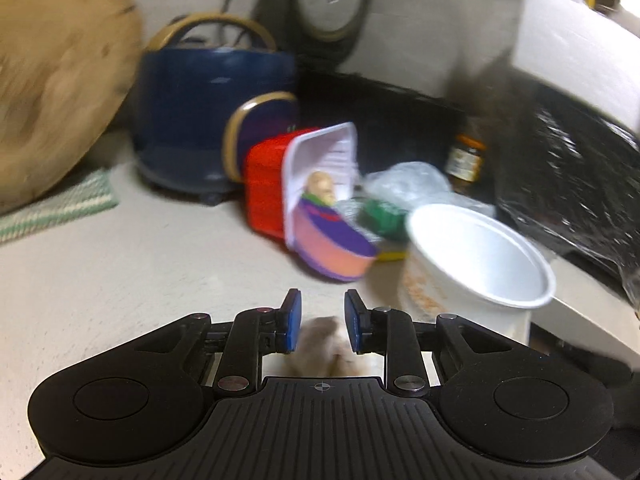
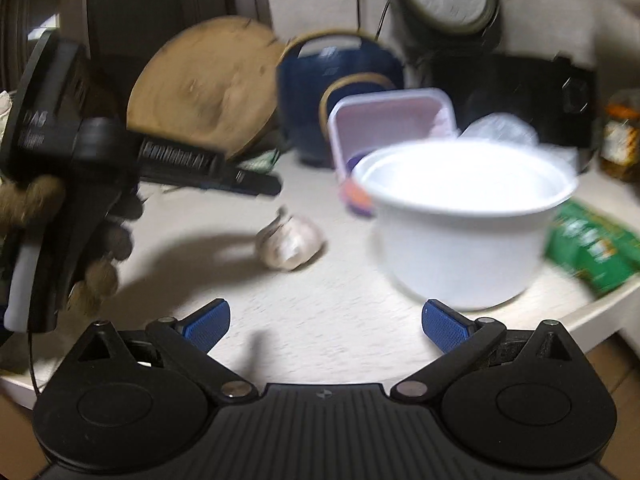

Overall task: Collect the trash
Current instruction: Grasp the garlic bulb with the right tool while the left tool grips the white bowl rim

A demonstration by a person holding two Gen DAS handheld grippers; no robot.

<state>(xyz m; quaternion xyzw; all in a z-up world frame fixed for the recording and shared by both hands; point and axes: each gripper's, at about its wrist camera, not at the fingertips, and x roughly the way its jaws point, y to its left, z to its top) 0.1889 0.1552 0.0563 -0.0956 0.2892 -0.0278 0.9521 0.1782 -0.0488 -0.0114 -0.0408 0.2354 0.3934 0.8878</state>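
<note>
- Two grippers work over a pale speckled worktop; both views are blurred.
- Left gripper: its blue fingers stand narrowly apart, either side of a crumpled pale wad on the worktop; whether they touch it cannot be told.
- Right gripper: fingers spread wide, holding nothing, just before a white bowl.
- The wad lies left of the bowl, under the left gripper's tips.
- Behind the bowl an open white tray leans on a red box; a purple-rimmed tub sits in front.
- A green packet lies right of the bowl, near the worktop's edge.
- A navy pot stands at the back.
</note>
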